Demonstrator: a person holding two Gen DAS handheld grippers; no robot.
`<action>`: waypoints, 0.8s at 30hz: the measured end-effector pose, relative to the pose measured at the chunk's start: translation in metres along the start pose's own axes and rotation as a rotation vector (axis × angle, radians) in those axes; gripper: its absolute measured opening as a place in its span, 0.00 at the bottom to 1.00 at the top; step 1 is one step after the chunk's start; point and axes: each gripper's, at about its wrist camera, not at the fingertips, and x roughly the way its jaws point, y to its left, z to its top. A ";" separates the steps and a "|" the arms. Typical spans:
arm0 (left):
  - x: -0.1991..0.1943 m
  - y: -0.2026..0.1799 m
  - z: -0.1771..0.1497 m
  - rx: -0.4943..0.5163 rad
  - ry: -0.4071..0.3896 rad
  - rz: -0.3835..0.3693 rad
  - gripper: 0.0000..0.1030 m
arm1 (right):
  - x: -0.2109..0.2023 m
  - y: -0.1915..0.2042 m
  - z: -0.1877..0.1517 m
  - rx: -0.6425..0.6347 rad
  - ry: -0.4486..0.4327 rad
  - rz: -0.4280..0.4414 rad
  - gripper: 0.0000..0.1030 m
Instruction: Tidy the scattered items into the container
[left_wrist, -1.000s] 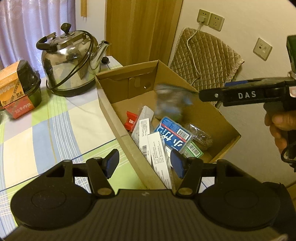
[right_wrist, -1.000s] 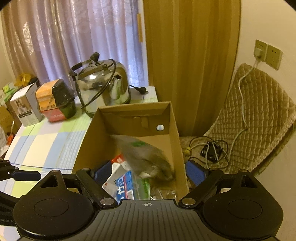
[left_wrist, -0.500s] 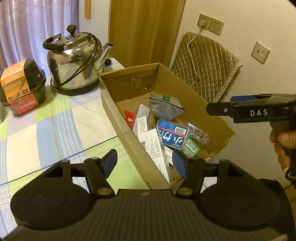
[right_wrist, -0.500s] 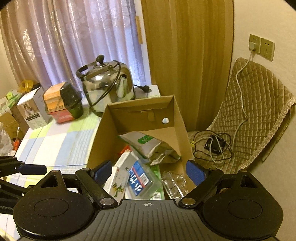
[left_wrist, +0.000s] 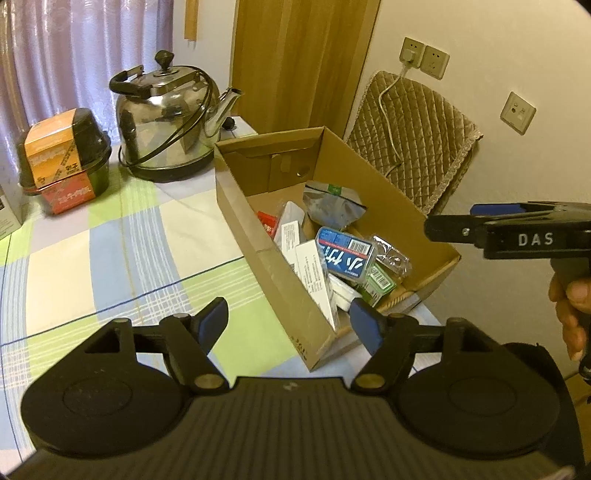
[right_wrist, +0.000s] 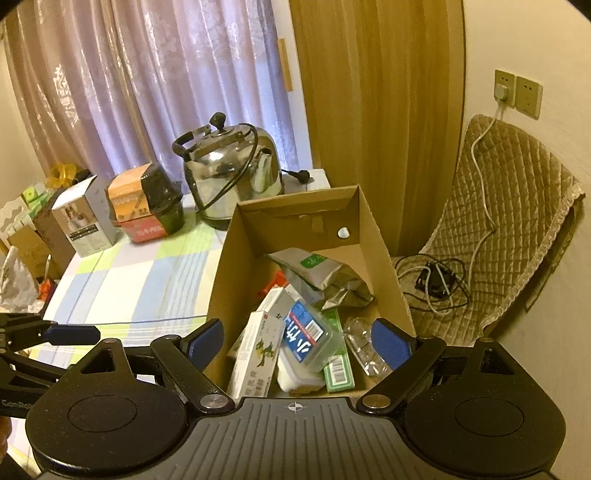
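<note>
Bench (left_wrist: 122, 236): covered in a checked cloth of green, blue and cream, with the cardboard box at its right end.
Chair (right_wrist: 517, 229): a quilted tan cover draped over it, standing by the wall to the right of the box, a white cable running down it.
Cardboard box (left_wrist: 266, 254): open-topped and long, its far end near the kettle, its near corner between the left claw's fingers in that view.
Kettle (left_wrist: 166, 133): shiny steel, black handle and knob, a black cord looped round it, just behind the box.
Black bowl pack (left_wrist: 62, 155): orange and red sleeve, left of the kettle.
Left claw (left_wrist: 288, 325): released, fingers wide apart, holding nothing, low over the bench at the box's near corner.
Right claw (right_wrist: 297, 339): released as well, blue pads spread over the box's near end, nothing between them.
Silver pouch (right_wrist: 317, 269): lying in the far half of the box, green label up.
Blue packet (left_wrist: 345, 256): in the box, on top of the white cartons.
White carton (right_wrist: 256, 362): leaning at the near end.
Green packet (right_wrist: 338, 363): flat beside it.
</note>
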 end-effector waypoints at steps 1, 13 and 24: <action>-0.002 0.000 -0.002 -0.003 0.001 0.002 0.68 | -0.002 0.001 -0.001 0.003 0.000 0.002 0.89; -0.020 -0.010 -0.024 -0.060 -0.017 0.010 0.99 | -0.033 0.006 -0.020 0.012 -0.026 -0.018 1.00; -0.047 -0.018 -0.046 -0.154 -0.051 0.084 0.99 | -0.060 0.006 -0.043 -0.003 0.013 -0.028 1.00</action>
